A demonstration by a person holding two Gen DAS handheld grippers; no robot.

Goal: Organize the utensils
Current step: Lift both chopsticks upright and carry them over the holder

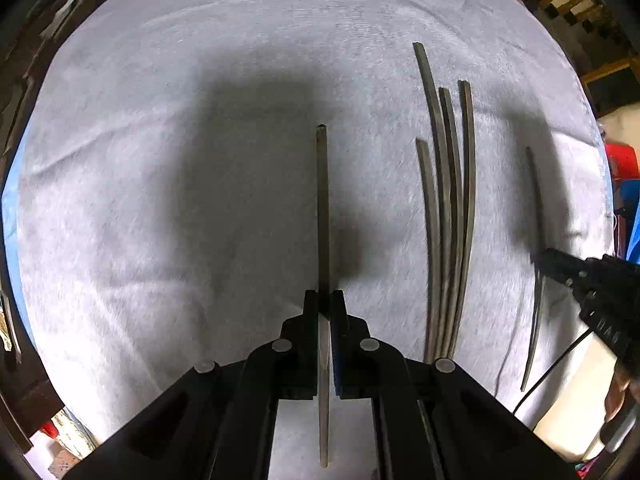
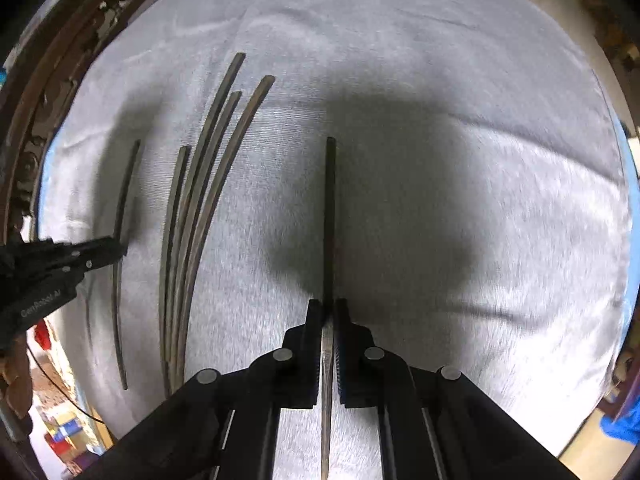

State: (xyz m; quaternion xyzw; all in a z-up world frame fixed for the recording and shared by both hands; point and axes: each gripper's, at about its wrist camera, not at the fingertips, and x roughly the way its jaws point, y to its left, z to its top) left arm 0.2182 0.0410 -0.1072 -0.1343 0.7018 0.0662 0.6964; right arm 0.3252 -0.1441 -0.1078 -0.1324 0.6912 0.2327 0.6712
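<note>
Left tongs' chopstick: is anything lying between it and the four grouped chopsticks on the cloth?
Nothing visible does. Only bare white cloth separates the thin dark held chopstick from the four thin dark chopsticks lying side by side.
</note>
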